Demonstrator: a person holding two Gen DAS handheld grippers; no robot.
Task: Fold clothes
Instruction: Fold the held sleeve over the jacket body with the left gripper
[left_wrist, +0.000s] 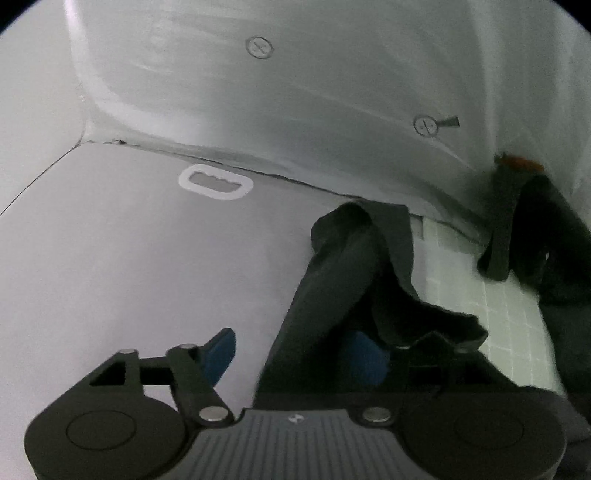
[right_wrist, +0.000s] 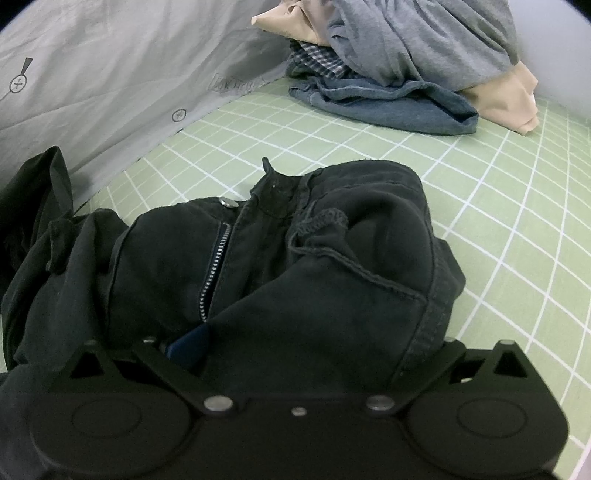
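Left claw (left_wrist: 295, 350) spread open around black trousers (right_wrist: 258, 258); right claw (right_wrist: 295, 343) buried in the same garment.

The left claw's blue pads (left_wrist: 221, 350) are standing wide apart, with a strip of the black cloth draping between them. The trousers are lying bunched on the green checked surface (right_wrist: 498, 221), zipper (right_wrist: 216, 266) showing. The right claw's grip I cannot tell, as fabric is covering it. A clothes pile (right_wrist: 399, 74) is sitting at the far right.
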